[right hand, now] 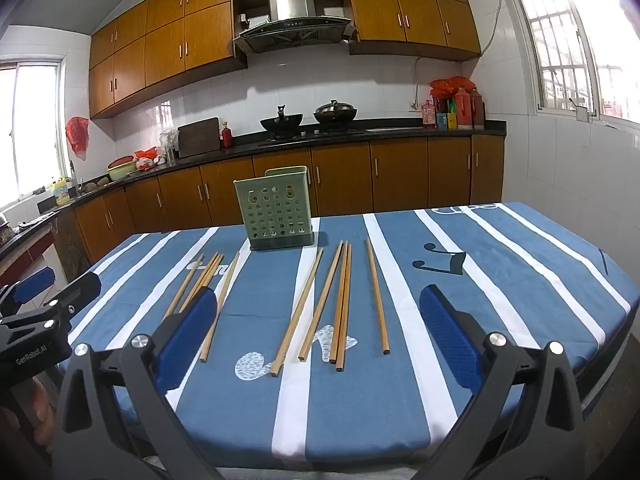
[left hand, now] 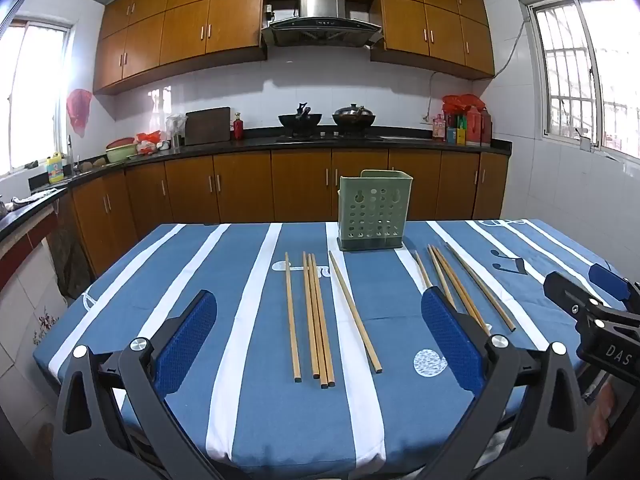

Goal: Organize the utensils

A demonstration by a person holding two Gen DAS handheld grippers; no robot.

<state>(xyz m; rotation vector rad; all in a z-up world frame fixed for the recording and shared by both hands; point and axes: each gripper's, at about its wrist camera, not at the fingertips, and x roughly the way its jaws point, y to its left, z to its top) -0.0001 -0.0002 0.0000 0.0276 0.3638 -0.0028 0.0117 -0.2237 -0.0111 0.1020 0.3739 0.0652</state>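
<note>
a table is seen covered by a blue cloth point(left hand: 256, 420) with white stripes and printed music-note shapes. near the far edge of the table, about midway along it, a green plastic utensil holder point(left hand: 374, 210) is stood upright: a rectangular box, its near wall perforated with round holes and two keyhole slots, set on a darker base.

two groups of wooden chopsticks are laid flat on the cloth between the holder and the near edge. all are thin, straight, light-brown sticks. the left group of chopsticks point(left hand: 316, 320) counts five; long axes run roughly from near edge to far edge, three of them touching side by side, one slanted toward the holder. the right group of chopsticks point(right hand: 340, 304) also counts five, long axes likewise near-to-far, fanned slightly, the far ends converging toward the holder.

the left gripper point(left hand: 320, 340) is held above the near edge, jaws spread wide, nothing between the blue textured pads point(left hand: 188, 344). the right gripper point(right hand: 318, 336) is held likewise, spread wide and empty. both bodies are of black plastic with metal pins.
</note>
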